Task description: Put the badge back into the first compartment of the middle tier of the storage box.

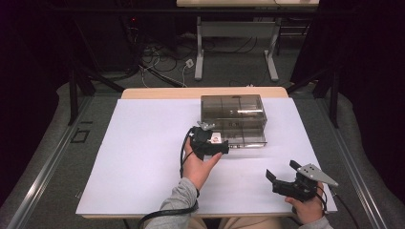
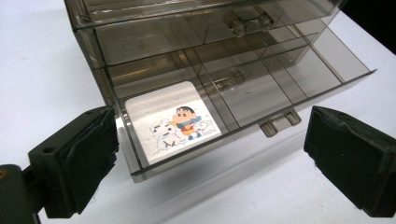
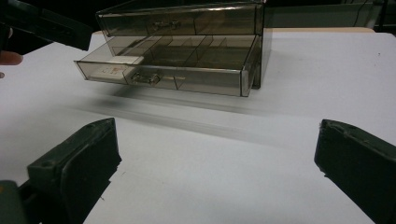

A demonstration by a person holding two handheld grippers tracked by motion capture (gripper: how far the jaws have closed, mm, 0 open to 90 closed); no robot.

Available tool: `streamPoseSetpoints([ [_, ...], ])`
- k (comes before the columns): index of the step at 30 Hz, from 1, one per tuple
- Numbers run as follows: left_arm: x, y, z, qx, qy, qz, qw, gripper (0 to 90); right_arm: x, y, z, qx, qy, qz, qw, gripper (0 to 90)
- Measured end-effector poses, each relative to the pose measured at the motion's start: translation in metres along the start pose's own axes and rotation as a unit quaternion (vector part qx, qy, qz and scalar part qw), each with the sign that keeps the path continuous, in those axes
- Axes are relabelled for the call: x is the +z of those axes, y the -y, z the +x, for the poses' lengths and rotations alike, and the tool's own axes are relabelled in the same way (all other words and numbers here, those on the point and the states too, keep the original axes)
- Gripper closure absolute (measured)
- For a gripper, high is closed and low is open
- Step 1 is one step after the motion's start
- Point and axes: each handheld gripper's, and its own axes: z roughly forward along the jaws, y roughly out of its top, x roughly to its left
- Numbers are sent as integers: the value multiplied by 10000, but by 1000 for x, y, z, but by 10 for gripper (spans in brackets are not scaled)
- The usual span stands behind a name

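**At the open drawer: card in, both tools free**

On the white worktop (image 1: 143,157) stands a smoky clear box (image 1: 232,110) with 2 drawers; the lower drawer (image 2: 243,93) is pulled out toward the person. A card (image 2: 170,122) with a cartoon print lies flat in the drawer's end compartment, the one nearest the left hand-held gripper (image 1: 208,141). That hand-held gripper sits just in front of the drawer's corner, its jaws spread wide with nothing between the pads; the card lies just beyond and between them, inside the drawer wall, untouched. The drawer's small handle (image 2: 280,122) shows at the front rim, beside the card's compartment.

The right hand-held gripper (image 1: 282,175) rests near the worktop's front edge, well apart from the box, jaws open and empty, pointing toward the drawer front (image 3: 163,77).
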Motion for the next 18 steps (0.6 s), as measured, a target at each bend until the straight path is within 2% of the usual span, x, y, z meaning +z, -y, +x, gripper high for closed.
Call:
streamPoseSetpoints([
  [5, -2, 8, -3, 98, 63, -75, 9999, 39, 0, 0, -1, 23, 27, -41, 10000, 0],
  [10, -4, 16, -5, 93, 130, -176, 9997, 77, 1, 0, 0, 16, 36, -25, 10000, 0],
  [13, -6, 19, -6, 156, 150, -187, 9996, 146, 0, 0, 0, 2, 26, 2, 10000, 0],
  [18, -7, 26, -8, 115, 174, -213, 9996, 203, 1, 0, 0, -9, 12, -15, 10000, 0],
])
